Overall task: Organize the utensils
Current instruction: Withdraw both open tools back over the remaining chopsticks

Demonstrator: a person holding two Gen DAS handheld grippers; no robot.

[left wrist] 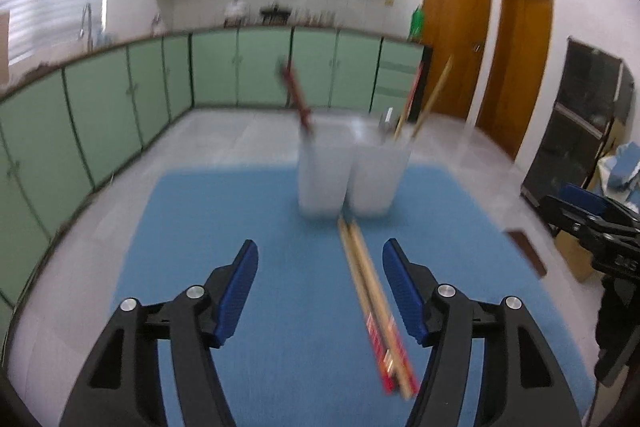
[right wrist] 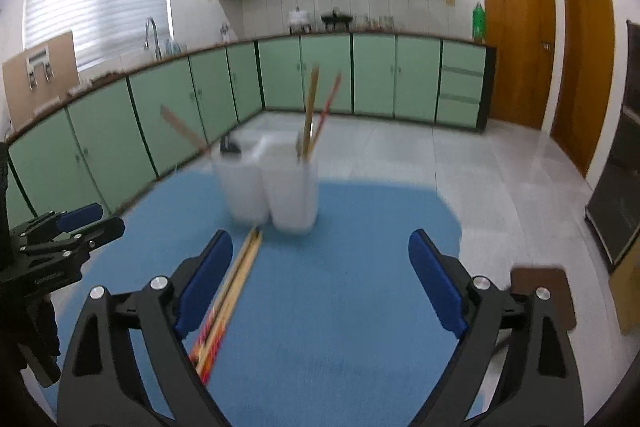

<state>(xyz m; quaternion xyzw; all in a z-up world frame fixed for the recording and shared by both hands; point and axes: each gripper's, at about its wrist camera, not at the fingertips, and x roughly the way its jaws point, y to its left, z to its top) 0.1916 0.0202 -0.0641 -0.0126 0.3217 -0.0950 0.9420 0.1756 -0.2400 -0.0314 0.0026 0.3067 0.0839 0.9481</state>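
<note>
Left gripper (left wrist: 320, 283) has its jaws well apart, gripping nothing — a bundle of chopsticks (left wrist: 374, 305) lies flat on the blue mat (left wrist: 224, 211) between its fingers, nearer the right one, untouched. Right gripper (right wrist: 320, 279) is spread wider, also empty; the same bundle runs past its left finger. 2 white cups (left wrist: 346, 171) stand side by side at the mat's far end w/ more chopsticks upright inside. Both views blurred.

Right gripper (right wrist: 320, 267) gapes empty over the blue mat (right wrist: 340, 307) (chopsticks (right wrist: 230, 299) lie by its left finger).
</note>
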